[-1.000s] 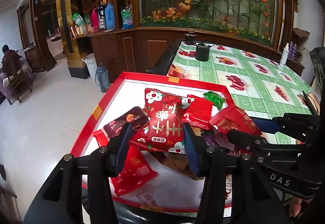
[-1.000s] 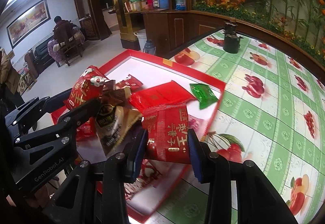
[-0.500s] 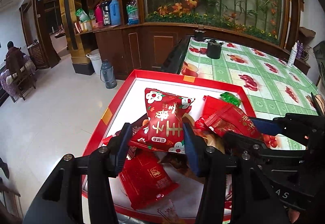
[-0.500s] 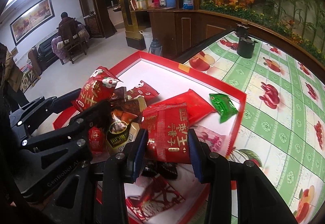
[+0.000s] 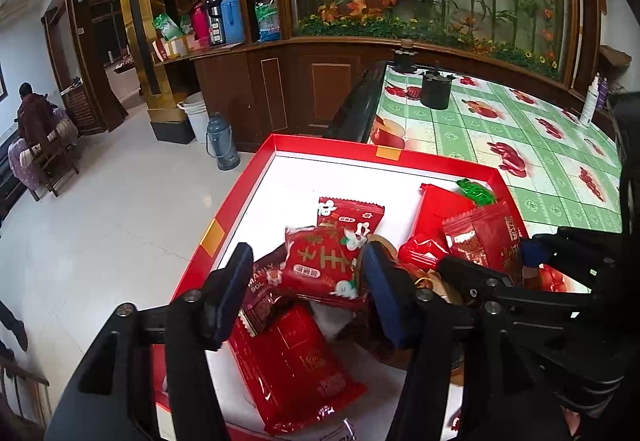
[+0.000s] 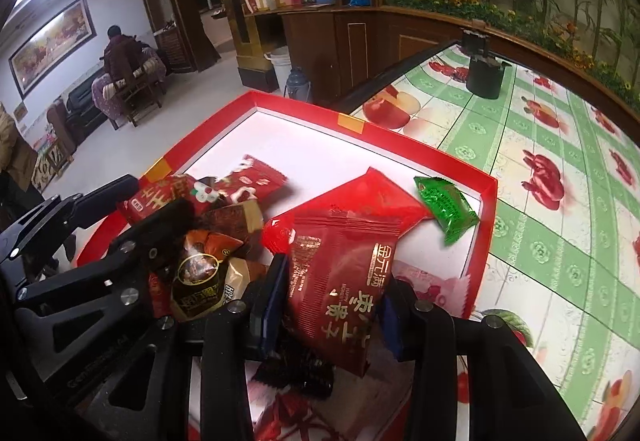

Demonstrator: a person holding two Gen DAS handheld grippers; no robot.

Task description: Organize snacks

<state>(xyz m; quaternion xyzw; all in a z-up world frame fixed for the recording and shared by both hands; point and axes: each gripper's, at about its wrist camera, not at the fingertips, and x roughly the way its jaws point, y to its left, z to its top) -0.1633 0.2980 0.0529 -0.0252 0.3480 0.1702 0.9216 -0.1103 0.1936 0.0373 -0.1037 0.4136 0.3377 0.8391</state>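
The right gripper point(image 6: 330, 311) clamps a red snack packet point(image 6: 340, 281), long axis toward the tray's point(image 6: 400, 139) far rim, gold Chinese characters inverted. The left gripper point(image 5: 308, 289) stands apart around a red flowered packet point(image 5: 322, 267); beside it a dark wrapper reads "MANNY" point(image 5: 262, 283).

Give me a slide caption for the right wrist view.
Right claw grips a red snack packet over the red tray.

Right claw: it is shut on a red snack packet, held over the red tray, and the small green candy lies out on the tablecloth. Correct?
Not quite. The right claw grips the red snack packet over the red tray, but the right wrist view shows the green candy inside the tray, near its rim.
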